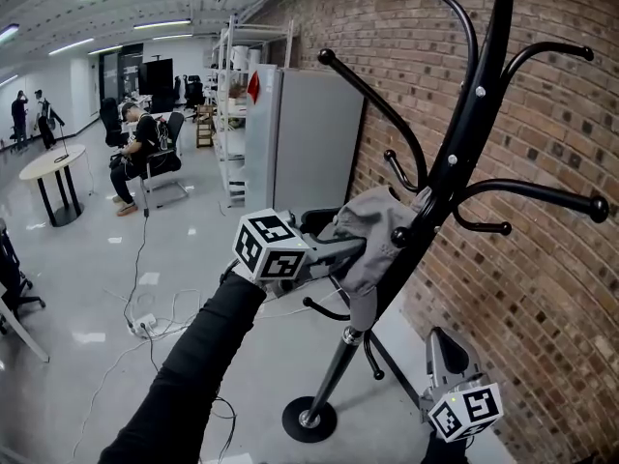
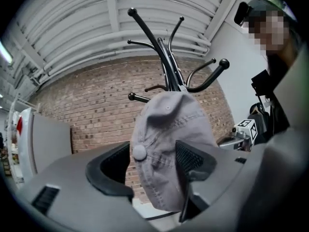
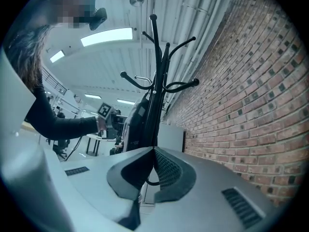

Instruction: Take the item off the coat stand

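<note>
A grey cap hangs on a lower hook of the black coat stand, beside the pole. My left gripper reaches it from the left. In the left gripper view the cap sits between the wide-apart jaws of the left gripper. The right pad lies against the cap's side, and the left pad stands clear of it. My right gripper waits low at the right of the stand. In its own view the right gripper is shut on nothing, with the stand's pole ahead.
A brick wall runs close behind the stand, whose round base rests on the floor. A grey cabinet and shelving stand further back. Cables lie on the floor at left; a seated person and a round table are far off.
</note>
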Tool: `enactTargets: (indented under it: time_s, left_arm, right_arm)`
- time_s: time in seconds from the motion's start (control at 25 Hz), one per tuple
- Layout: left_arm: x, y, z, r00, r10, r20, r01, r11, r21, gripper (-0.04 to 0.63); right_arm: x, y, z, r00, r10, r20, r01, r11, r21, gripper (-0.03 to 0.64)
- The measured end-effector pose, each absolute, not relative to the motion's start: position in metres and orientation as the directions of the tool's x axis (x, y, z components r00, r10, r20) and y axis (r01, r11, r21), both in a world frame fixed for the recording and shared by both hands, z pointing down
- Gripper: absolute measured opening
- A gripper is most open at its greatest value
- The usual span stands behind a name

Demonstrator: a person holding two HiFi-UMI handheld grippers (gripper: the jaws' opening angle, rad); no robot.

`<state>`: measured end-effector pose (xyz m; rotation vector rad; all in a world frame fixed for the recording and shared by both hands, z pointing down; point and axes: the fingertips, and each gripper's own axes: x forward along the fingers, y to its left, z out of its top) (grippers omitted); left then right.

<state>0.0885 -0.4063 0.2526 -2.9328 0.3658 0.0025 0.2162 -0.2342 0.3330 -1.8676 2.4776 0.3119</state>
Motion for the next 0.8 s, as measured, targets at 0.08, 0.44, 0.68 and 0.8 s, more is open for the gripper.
enactTargets:
  time_s: [0.08, 0.44, 0.68, 0.8]
  left_arm:
    - [0.096, -0.404, 0.253, 0.981, -0.196, 0.004, -0.192, -0.963, -0.191, 0.287]
    - [0.104, -0.389, 0.249, 0.992, -0.125, -0.021, -0.126, -0.968, -0.218, 0.241]
    - [0.097, -0.380, 0.243, 0.993, -0.115, -0.041, -0.121, -0.966, -0.228, 0.104]
    - [0.090, -0.382, 0.238, 0.989, -0.132, -0.062, -0.142, -0.968, -0.206, 0.086]
  right_arm:
    - [0.216, -0.232, 0.333, -0.280, -0.951, -0.133, -0.954, 0.259, 0.153, 0.011]
    - [0.222, -0.230, 0.337, -0.252, -0.960, -0.121, -0.958, 0.230, 0.173, 0.009]
    - [0.217, -0.230, 0.337, -0.265, -0.956, -0.125, -0.955, 0.242, 0.169, 0.009]
    - [0.214, -0.231, 0.336, -0.272, -0.954, -0.128, -0.954, 0.249, 0.170, 0.009]
